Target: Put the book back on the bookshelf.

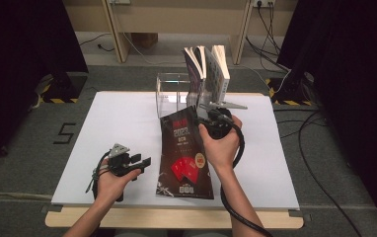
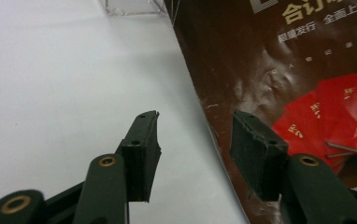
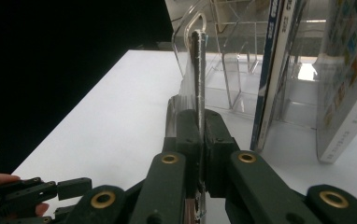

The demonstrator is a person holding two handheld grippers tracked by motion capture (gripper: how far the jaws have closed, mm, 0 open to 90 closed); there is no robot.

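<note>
Both grippers work at the white table. Right gripper pinches the top edge of the dark magazine, whose lower end rests near the table's front edge. Left gripper has its jaws spread, nothing between them, just beside the magazine's left edge. Behind stand a clear rack and books at the far edge.

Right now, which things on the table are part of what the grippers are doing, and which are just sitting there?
In the job:
- dark brown glossy magazine with red cards on its cover, clamped at its top edge by the right gripper
- left gripper, open, beside the magazine
- clear acrylic book stand

Just standing by:
- upright books already in the stand
- white table board
</note>
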